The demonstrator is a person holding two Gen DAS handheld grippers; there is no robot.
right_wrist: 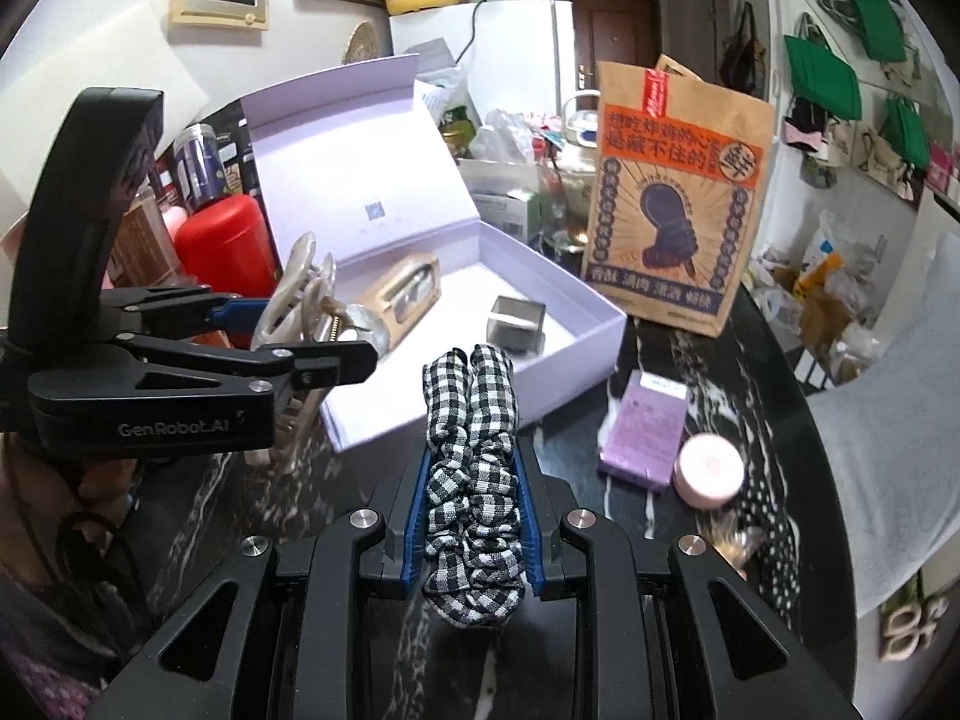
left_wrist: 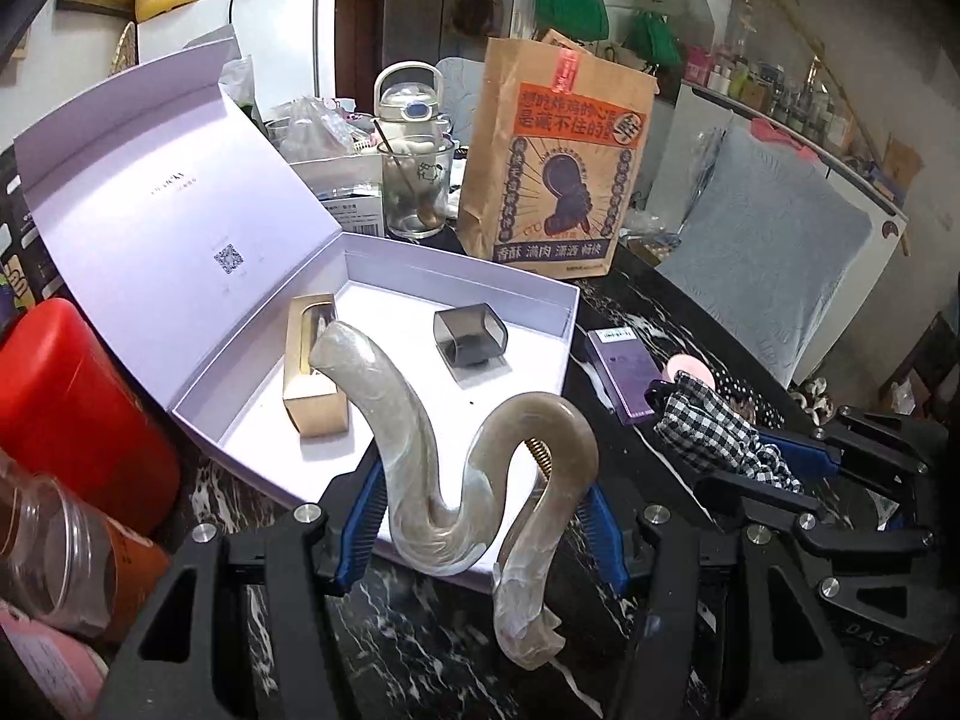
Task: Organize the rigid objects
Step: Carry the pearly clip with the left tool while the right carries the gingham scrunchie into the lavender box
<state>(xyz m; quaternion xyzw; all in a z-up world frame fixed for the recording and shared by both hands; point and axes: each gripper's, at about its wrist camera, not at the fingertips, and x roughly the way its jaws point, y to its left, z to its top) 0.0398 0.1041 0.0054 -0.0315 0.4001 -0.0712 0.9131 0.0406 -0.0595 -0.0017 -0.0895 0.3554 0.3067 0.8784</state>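
Tools both grip: left tool [left_wrist: 486, 504] clamps pearly hair claw [left_wrist: 456, 450]; right tool [right_wrist: 474, 516] narrowly pinches checked scrunchie [right_wrist: 471, 480].

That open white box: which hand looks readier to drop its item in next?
Probably the left. The left gripper holds the pearly hair claw right at the white box rim, while the right gripper, clamping the checked scrunchie, sits farther back.
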